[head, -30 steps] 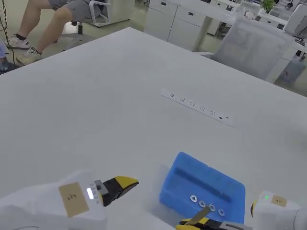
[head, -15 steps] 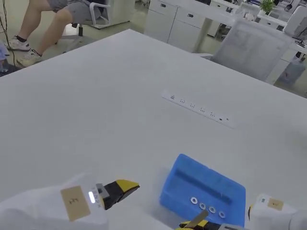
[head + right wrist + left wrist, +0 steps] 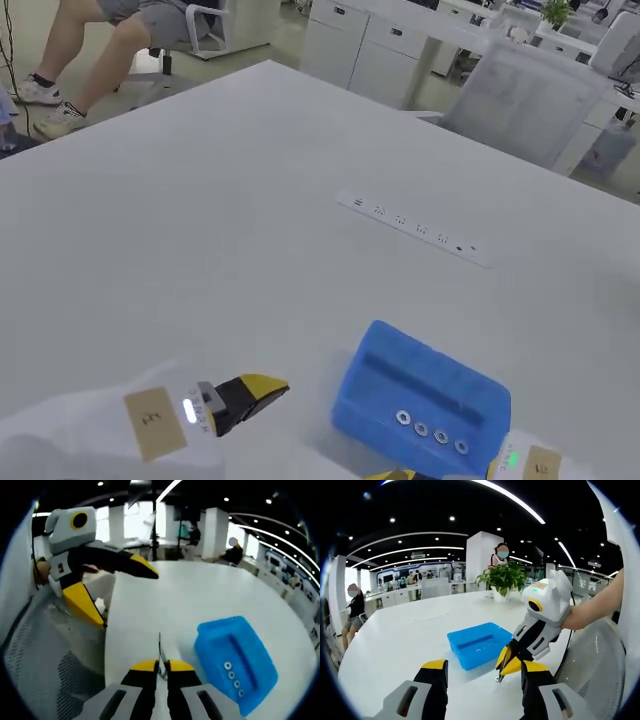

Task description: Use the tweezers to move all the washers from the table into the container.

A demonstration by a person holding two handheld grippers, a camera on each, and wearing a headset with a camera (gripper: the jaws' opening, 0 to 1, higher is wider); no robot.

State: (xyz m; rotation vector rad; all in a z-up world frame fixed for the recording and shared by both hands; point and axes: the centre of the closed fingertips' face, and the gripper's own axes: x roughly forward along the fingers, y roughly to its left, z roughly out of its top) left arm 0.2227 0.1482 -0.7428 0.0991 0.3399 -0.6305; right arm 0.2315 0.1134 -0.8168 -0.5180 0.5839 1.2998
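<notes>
Right gripper [image 3: 161,666], nearest element: its jaws are pinched narrow on the tweezers [image 3: 160,649], whose thin blades project forward between the yellow tips; the tweezer points look empty. Left gripper [image 3: 485,666]: jaws spread wide and holding nothing, poised above the desk [image 3: 200,230] to the left of the work. Just beside the tweezers, on their right, the blue container [image 3: 220,635] rests on the desk, with neither gripper touching it. Four washers [image 3: 233,676] lie in a row in its shallow recess, near the edge closest to me, and every washer I can make out is inside the container. Farther out, a white power strip [image 3: 415,228] lies on the desk, well apart from the container. Beyond the desk's far corner a person [image 3: 100,30] sits. I judge the transfer step to be at or near its end, with the tweezers clear of the container. The next move calls for a scan of the desk close to me for any stray washer. If one turns up, I bring the tweezer points down beside it and pinch its rim gently, since a thin ring on a smooth surface is likely to slide.
</notes>
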